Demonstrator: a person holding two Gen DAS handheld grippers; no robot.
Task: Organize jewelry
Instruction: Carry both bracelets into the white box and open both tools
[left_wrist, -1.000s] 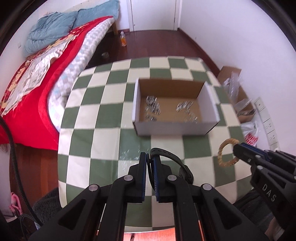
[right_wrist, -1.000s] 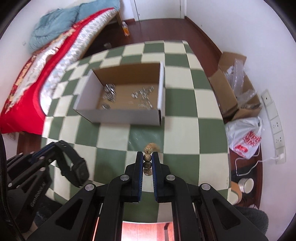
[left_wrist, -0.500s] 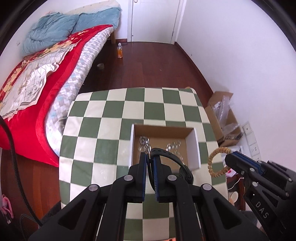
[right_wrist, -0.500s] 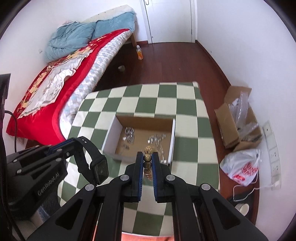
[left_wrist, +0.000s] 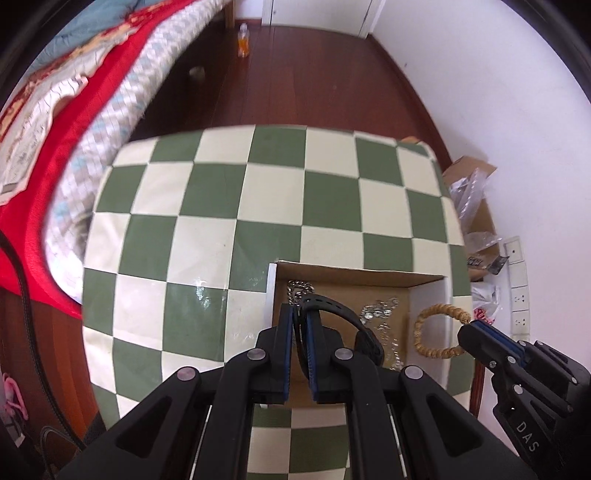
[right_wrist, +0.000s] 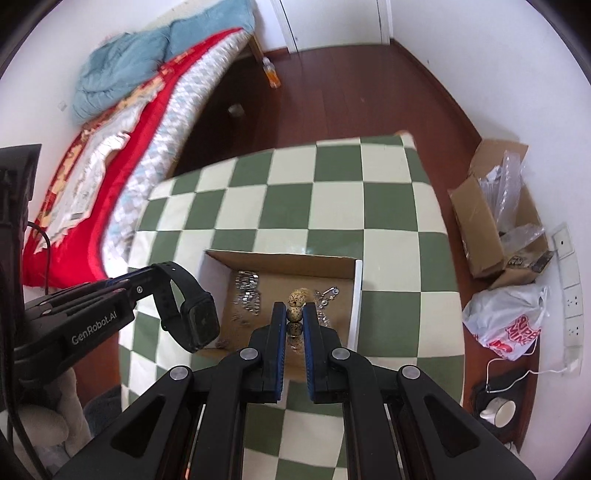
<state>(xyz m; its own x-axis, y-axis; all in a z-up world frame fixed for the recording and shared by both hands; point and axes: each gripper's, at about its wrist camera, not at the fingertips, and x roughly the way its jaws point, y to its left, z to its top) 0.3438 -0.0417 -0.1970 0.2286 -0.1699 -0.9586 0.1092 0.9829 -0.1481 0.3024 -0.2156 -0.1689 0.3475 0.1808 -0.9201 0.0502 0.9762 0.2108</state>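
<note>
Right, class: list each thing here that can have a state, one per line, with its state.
Left gripper: shut on the watch strap.
Right gripper: shut on the bead bracelet.
Watch: held up, hanging.
Bead bracelet: held up, hanging.
Box: open, chains lying inside.

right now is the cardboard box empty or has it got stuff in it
Not empty. The open cardboard box already holds silver chains on its floor; no lid covers it.

Home bedroom, bed (right_wrist: 122, 155) with red quilt, blue duvet (right_wrist: 147, 59), wooden floor (right_wrist: 332, 92), door
</note>
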